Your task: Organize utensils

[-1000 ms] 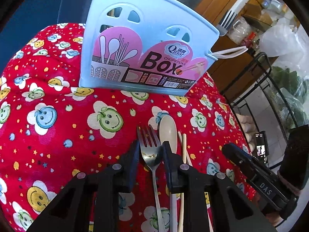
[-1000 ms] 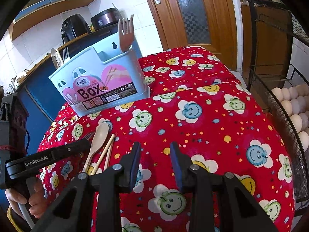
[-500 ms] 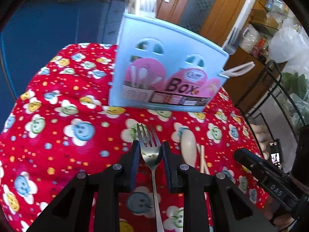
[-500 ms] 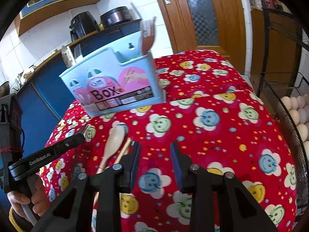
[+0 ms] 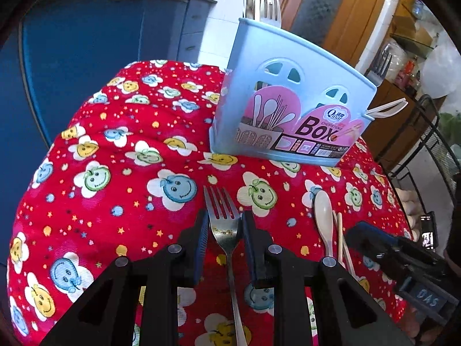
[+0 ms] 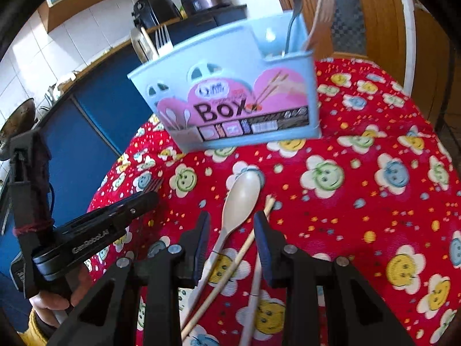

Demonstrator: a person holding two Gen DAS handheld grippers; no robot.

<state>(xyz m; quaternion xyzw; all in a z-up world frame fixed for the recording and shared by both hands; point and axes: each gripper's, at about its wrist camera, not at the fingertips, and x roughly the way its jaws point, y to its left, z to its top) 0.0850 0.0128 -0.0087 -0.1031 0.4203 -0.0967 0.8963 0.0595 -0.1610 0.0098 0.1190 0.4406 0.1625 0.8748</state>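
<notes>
A light blue utensil holder (image 5: 291, 109) labelled "Box" stands at the back of the red table (image 5: 115, 178), with forks and other utensils upright in it; it also shows in the right wrist view (image 6: 236, 106). My left gripper (image 5: 224, 227) is shut on a metal fork (image 5: 223, 216), held above the cloth. A cream spoon (image 6: 239, 201) and wooden chopsticks (image 6: 242, 253) lie on the cloth. My right gripper (image 6: 230, 230) is open, its jaws on either side of the spoon and a chopstick. The left gripper (image 6: 144, 199) shows at left in the right wrist view.
A blue cabinet (image 5: 86, 43) stands behind the table at left. A wooden door (image 5: 331, 5) is behind the holder. A black wire rack (image 5: 426, 150) stands at the right. Kitchen appliances (image 6: 155, 8) sit on a counter behind.
My left gripper has lifted the fork off the cloth and carried it left, away from the spoon and chopsticks. My right gripper has moved left and forward over the spoon and chopsticks.
</notes>
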